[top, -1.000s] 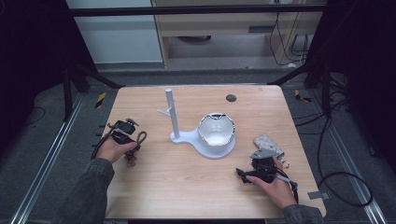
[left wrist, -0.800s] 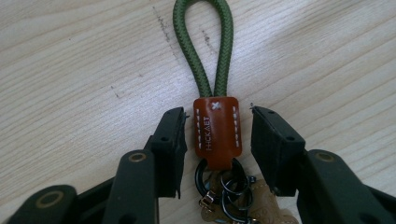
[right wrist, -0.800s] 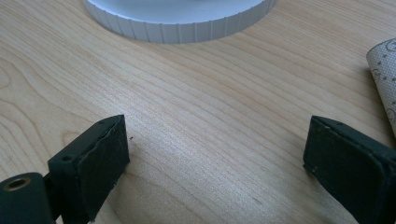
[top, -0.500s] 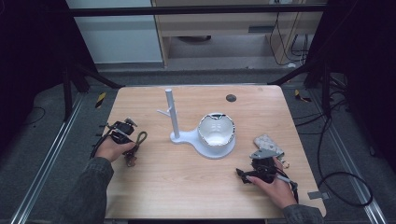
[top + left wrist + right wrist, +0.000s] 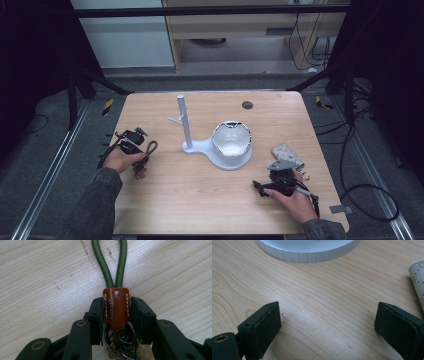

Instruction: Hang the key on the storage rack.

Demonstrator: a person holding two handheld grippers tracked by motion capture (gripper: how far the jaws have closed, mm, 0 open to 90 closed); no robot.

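Left gripper view: left gripper (image 5: 116, 315) jaws just closing, now clamp leather tab (image 5: 116, 307) to lift keys (image 5: 120, 345); right gripper (image 5: 327, 332) jaws wide, idle.

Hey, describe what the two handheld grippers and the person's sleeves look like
Both grippers are black. The left gripper has blocky black jaws on linkage arms with brass-coloured pivot rivets. The right gripper has flat, rough-faced black pads and carries a grey three-cornered plate on top in the high view, with a dark cable trailing off the table edge. The person's sleeves are dark grey.
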